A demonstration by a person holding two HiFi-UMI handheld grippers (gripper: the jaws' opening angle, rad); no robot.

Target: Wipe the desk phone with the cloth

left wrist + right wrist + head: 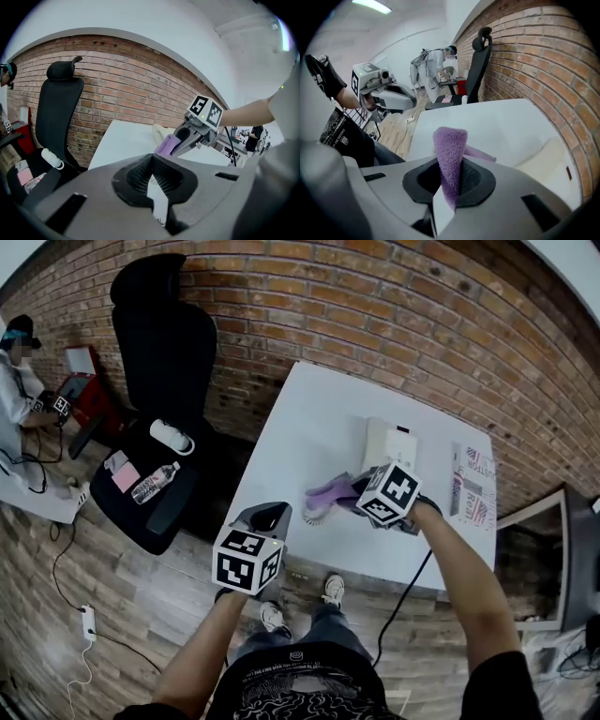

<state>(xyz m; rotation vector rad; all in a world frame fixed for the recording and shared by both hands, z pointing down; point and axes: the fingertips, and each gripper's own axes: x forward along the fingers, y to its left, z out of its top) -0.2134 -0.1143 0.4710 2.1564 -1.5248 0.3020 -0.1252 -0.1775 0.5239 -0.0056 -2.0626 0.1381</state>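
A cream desk phone (389, 444) lies on the white table (319, 418), with its coiled cord (314, 515) near the front edge. My right gripper (352, 488) hovers just in front of the phone, shut on a purple cloth (328, 493) that sticks out to the left. In the right gripper view the cloth (450, 154) stands up between the jaws, and the phone (548, 159) is at lower right. My left gripper (265, 517) hangs off the table's front left corner, shut with nothing in it. From the left gripper view I see the right gripper (185, 138) and the cloth (165, 145).
A black office chair (159, 343) stands left of the table with a white bottle (172, 437) and a water bottle (155, 483) on its seat. A printed packet (473, 486) lies at the table's right edge. A person (17, 381) sits at far left. A power strip (89, 622) lies on the floor.
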